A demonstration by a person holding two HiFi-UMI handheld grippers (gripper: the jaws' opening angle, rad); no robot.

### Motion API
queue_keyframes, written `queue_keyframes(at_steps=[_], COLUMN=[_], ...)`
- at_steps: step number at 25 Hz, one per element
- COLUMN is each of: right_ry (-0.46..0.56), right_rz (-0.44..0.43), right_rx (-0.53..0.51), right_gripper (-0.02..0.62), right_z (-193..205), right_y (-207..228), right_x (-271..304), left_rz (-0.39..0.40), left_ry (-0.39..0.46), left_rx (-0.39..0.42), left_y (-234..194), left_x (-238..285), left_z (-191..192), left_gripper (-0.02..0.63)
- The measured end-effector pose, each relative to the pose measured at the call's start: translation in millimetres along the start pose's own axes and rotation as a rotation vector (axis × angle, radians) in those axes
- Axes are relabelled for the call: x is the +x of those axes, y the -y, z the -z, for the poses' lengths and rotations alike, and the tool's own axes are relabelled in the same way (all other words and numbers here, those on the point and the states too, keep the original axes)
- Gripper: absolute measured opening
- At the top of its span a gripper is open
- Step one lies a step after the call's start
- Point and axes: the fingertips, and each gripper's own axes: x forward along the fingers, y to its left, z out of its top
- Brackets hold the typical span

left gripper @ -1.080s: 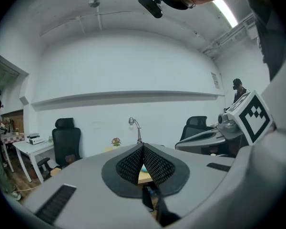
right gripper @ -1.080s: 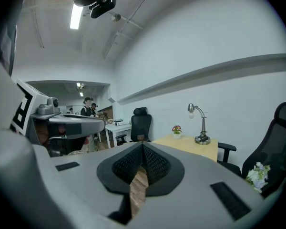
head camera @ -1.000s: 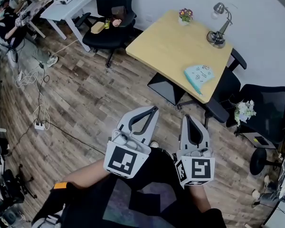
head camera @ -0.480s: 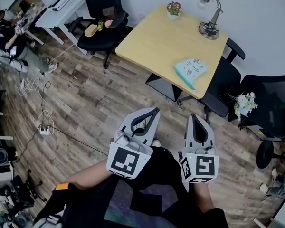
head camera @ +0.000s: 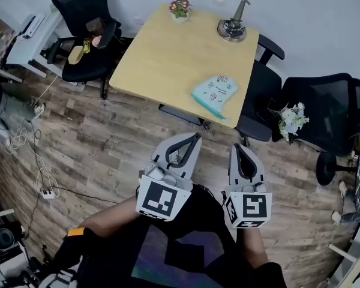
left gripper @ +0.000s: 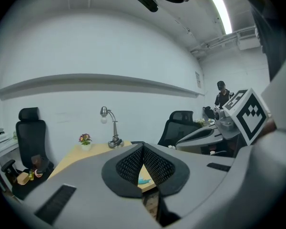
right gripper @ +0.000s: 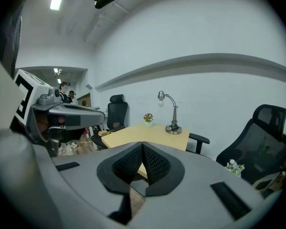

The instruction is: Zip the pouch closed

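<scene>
In the head view, the light blue pouch [head camera: 213,92] lay flat on the wooden table [head camera: 168,53], near the table's edge closest to the person. It was well apart from both grippers. A desk lamp [head camera: 231,14] and a small flower pot [head camera: 180,7] stood at the far side of the table. The left gripper [head camera: 194,138] and the right gripper [head camera: 236,148] were side by side over the wooden floor [head camera: 96,143], both pointing toward the table.

In the left gripper view, the jaws were pressed together at the tip and nothing was between them. A small part of the pouch [left gripper: 144,181] showed just under the jaws, on the table [left gripper: 86,154]. The right gripper [left gripper: 200,136] was visible at the right.

In the right gripper view, the jaws were also clenched with nothing inside. Behind them stood the table [right gripper: 148,135] with the lamp [right gripper: 169,112] and the flower pot [right gripper: 148,118]. The pouch could not be seen here. The left gripper [right gripper: 97,112] was at the left.
</scene>
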Motion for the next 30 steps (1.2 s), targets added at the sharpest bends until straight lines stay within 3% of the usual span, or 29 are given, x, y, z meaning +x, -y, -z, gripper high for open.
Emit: queue_keyframes(at_steps=[6, 11, 19, 25, 30], right_ry=[-0.120, -0.186, -0.269, -0.373, -0.470], right_rz=[0.083, 0.100, 0.153, 0.106, 0.012], right_rx=[-0.064, -0.099, -0.139, -0.215, -0.295], right_gripper=[0.015, 0.017, 0.017, 0.018, 0.092], right_z=[11, 9, 24, 46, 81], right_y=[16, 11, 33, 40, 50], right_x=[33, 58, 102, 122, 138], left_rz=[0.084, 0.128, 0.154, 0.177, 0.168], left_ry=[-0.005, 0.005, 0.016, -0.060, -0.145], left_rx=[-0.008, -0.001, 0.000, -0.002, 0.013], left_y=[-30, -59, -100, -112, -109], left_x=[36, 56, 81, 109, 142], left_z=[4, 3, 15, 42, 76], left_gripper=[0.009, 0.009, 0.010, 0.010, 0.010])
